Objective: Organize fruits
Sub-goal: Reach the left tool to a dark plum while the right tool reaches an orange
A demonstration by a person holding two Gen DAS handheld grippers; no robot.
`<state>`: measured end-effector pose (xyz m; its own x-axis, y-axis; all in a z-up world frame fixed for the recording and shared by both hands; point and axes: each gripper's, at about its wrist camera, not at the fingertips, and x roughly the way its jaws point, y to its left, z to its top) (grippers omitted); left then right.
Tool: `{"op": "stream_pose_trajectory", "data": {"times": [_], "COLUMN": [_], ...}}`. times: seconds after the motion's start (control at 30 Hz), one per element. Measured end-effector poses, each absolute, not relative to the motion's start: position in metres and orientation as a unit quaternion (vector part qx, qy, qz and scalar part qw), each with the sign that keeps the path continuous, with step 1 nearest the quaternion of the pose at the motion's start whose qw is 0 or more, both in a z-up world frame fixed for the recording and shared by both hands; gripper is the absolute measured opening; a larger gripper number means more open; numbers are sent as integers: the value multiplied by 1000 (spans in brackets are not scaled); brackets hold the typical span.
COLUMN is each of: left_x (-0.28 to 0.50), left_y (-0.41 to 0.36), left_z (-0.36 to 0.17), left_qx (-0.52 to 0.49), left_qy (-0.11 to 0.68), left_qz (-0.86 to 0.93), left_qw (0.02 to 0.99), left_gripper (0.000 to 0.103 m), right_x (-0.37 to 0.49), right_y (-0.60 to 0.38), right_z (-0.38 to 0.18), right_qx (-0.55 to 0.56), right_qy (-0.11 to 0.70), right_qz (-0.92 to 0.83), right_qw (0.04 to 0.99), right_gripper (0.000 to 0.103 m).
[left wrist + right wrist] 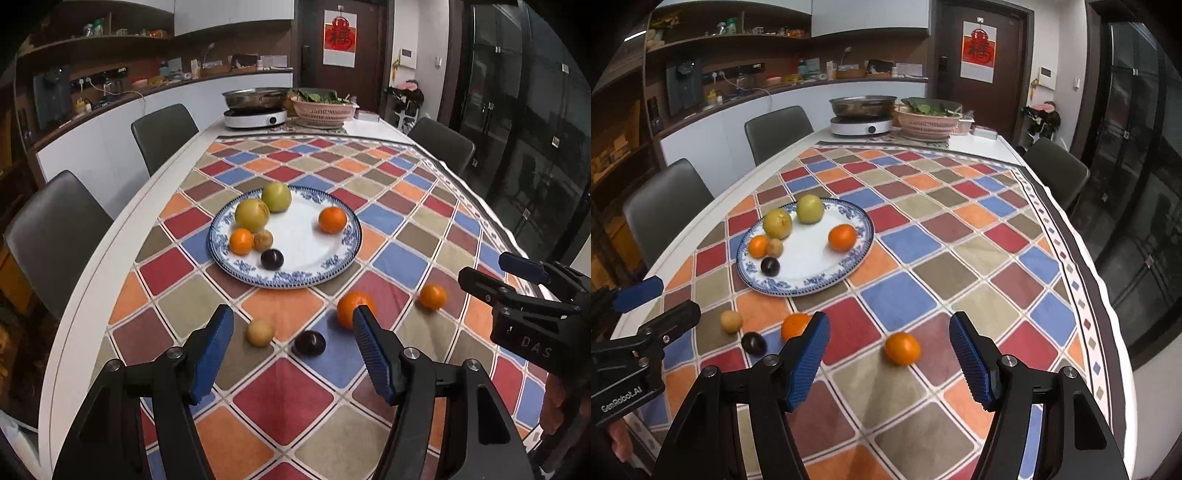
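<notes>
Left gripper (pixel 291 325) hovering over worktop (pixel 122 236), fingers wide, holding nothing — dark plum (pixel 309 343) and small yellow fruit (pixel 260 332) lying just ahead between them. Right gripper (pixel 888 330) also spread wide, gripping nothing; small orange (pixel 902 348) sitting between its fingers on checkered cloth (pixel 960 236). Bigger orange (pixel 352 308) lying near plum. Farther — blue-patterned plate (pixel 332 258) carrying six fruits. At far end, cooker with pan (pixel 255 110) and pink basket (pixel 323 110) standing.

dim indoor light, soft blur, fisheye-warped edges.
</notes>
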<state>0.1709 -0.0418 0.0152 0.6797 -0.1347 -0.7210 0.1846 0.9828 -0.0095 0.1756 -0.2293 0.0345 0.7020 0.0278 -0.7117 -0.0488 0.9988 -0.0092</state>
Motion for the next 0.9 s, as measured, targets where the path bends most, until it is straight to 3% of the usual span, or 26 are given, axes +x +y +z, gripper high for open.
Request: {"op": "stream_pose_trajectory", "data": {"times": [0.9], "left_x": [195], "left_y": [-55], "left_z": [-56], "left_qx": [53], "left_qy": [450], "left_qz": [-113], "left_qw": [884], "left_gripper": [66], "right_x": [186], "right_y": [-241], "right_z": [-27], "right_qx": [-13], "right_qy": [439], "right_qz": [1], "right_qw": [898], "right_gripper": [67]}}
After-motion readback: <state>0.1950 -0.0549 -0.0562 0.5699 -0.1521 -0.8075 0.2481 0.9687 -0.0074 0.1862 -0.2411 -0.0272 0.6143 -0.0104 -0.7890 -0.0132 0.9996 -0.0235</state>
